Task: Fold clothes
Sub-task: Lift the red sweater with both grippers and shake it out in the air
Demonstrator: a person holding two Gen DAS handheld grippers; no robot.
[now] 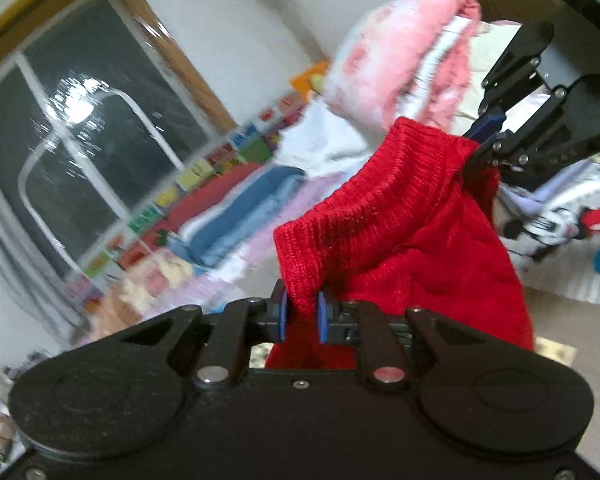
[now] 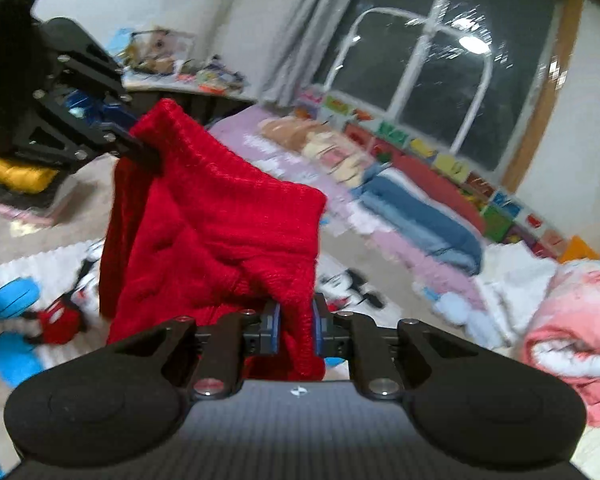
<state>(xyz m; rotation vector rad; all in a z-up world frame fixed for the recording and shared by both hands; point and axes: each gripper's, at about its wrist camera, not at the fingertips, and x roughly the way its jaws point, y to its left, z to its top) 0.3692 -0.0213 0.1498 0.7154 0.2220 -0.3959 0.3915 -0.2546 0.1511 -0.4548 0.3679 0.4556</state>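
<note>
A red knitted garment (image 1: 396, 216) hangs in the air between both grippers. My left gripper (image 1: 302, 316) is shut on one corner of its ribbed edge. My right gripper (image 1: 476, 148) shows at the upper right of the left wrist view, shut on the other corner. In the right wrist view the same red garment (image 2: 220, 232) drapes down; my right gripper (image 2: 296, 330) is shut on its near corner, and my left gripper (image 2: 144, 148) clamps the far corner at upper left. The garment's lower part is hidden behind the gripper bodies.
A bed with pink, blue and white bedding (image 2: 416, 216) runs along a dark window (image 2: 432, 68). A pink and white quilt (image 2: 580, 312) is bunched at the right. A Mickey Mouse mat (image 2: 56, 312) lies on the beige floor. A cluttered desk (image 2: 180, 76) stands behind.
</note>
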